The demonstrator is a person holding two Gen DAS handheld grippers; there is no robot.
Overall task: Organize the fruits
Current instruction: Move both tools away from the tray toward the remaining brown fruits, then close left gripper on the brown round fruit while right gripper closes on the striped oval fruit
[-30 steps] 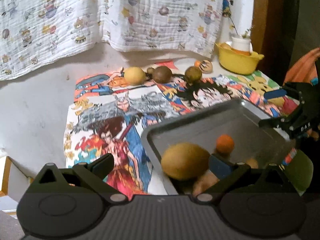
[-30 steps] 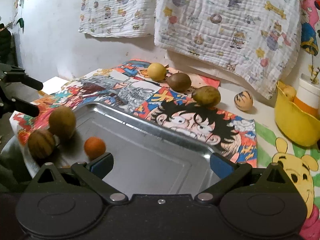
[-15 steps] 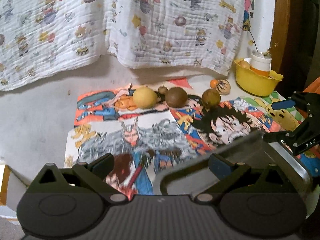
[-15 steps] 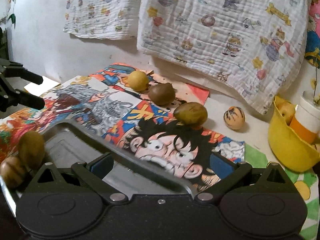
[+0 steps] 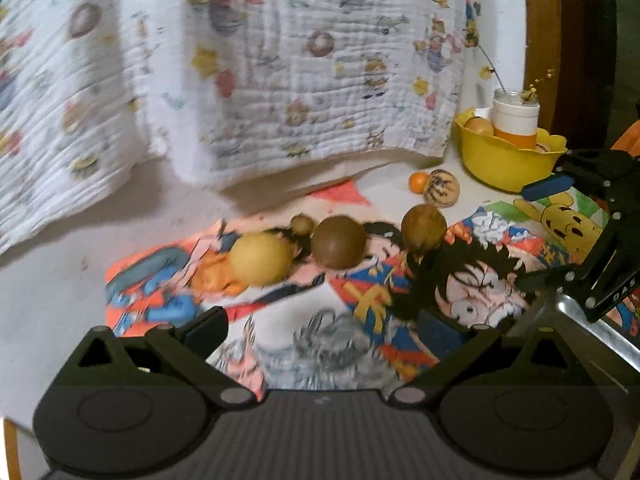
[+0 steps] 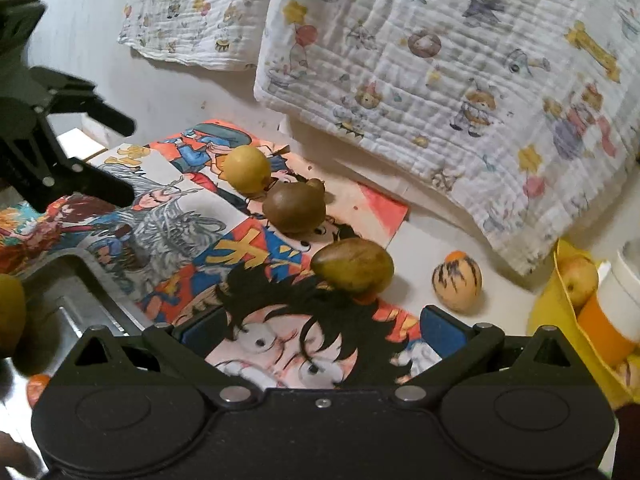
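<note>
A yellow round fruit (image 5: 262, 258) (image 6: 246, 168), a brown round fruit (image 5: 339, 242) (image 6: 294, 210) and a green-brown fruit (image 5: 424, 227) (image 6: 352, 266) lie in a row on the comic-print mat. Behind the row sits a small brown fruit (image 5: 301, 224). A striped fruit (image 5: 442, 188) (image 6: 456, 280) and a small orange one (image 5: 418, 181) rest off the mat. The metal tray (image 6: 80, 280) (image 5: 580, 316) holds a yellowish fruit (image 6: 10, 308) and a small orange fruit (image 6: 38, 388). My left gripper (image 5: 322, 326) (image 6: 124, 158) and right gripper (image 6: 318, 328) (image 5: 536, 234) are open and empty, short of the row.
A yellow bowl (image 5: 508, 160) (image 6: 568, 312) at the back right holds an apple (image 6: 580, 280) and a white-and-orange cup (image 5: 516, 120). Printed cloths (image 5: 280, 60) hang on the wall behind the table. A dark wooden frame (image 5: 540, 40) stands at the far right.
Both grippers have swung up and away from the tray toward the row of fruits. The tray has slid to the edges of both views. Both stay open and empty.
</note>
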